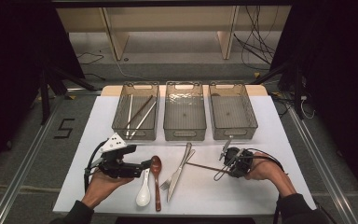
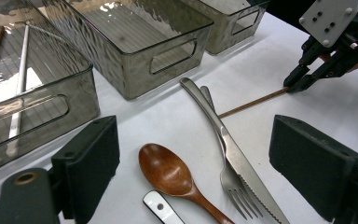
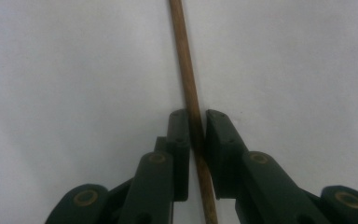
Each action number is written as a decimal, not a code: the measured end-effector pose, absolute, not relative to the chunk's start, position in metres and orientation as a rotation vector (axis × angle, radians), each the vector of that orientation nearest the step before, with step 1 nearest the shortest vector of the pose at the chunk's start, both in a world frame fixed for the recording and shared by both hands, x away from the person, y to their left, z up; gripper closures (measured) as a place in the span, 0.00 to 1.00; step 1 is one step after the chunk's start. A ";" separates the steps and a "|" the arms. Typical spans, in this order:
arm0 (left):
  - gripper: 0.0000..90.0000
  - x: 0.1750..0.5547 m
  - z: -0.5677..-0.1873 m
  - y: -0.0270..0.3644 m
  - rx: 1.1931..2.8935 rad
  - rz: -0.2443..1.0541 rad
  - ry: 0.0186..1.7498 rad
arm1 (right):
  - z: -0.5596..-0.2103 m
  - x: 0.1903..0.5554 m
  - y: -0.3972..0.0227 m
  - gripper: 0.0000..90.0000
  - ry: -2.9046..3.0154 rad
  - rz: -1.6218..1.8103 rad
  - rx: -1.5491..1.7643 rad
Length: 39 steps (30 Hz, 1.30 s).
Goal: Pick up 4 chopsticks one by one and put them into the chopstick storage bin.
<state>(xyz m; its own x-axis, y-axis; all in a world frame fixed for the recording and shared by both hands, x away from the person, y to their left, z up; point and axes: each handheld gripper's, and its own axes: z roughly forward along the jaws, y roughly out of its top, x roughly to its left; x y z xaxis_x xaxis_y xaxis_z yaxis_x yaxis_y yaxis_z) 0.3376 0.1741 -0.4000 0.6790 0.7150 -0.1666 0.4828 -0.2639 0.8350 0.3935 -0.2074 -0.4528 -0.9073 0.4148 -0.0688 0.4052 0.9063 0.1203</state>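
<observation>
Between our left gripper (image 2: 193, 163) and its wide-apart jaws we see a wooden spoon (image 2: 170, 173), with a fork (image 2: 228, 177) and knife (image 2: 223, 140) beside it (overlapping). Farther off, the right gripper (image 2: 294, 84) meets a brown chopstick (image 2: 254, 102); three bins (image 2: 135, 70) stand behind.

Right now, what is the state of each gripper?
Left gripper: open, holding nothing.
Right gripper: jaws shut on the brown chopstick lying on the table.

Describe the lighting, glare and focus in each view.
High view: dark surroundings, lit white table, slight softness. Left gripper view: glare on the knife and clear bins, near jaws soft. Right gripper view: brown chopstick between the right gripper jaws, slightly blurred, even light.
</observation>
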 end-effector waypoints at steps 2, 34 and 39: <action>0.17 0.338 -0.400 0.174 1.924 0.301 0.932 | -0.453 0.393 -0.207 0.91 2.978 0.156 0.635; 0.17 0.338 -0.401 0.172 1.941 0.285 0.924 | -0.435 0.384 -0.215 0.95 2.975 0.287 0.534; 0.17 0.339 -0.402 0.170 1.953 0.278 0.912 | -0.429 0.381 -0.212 0.95 2.962 0.334 0.518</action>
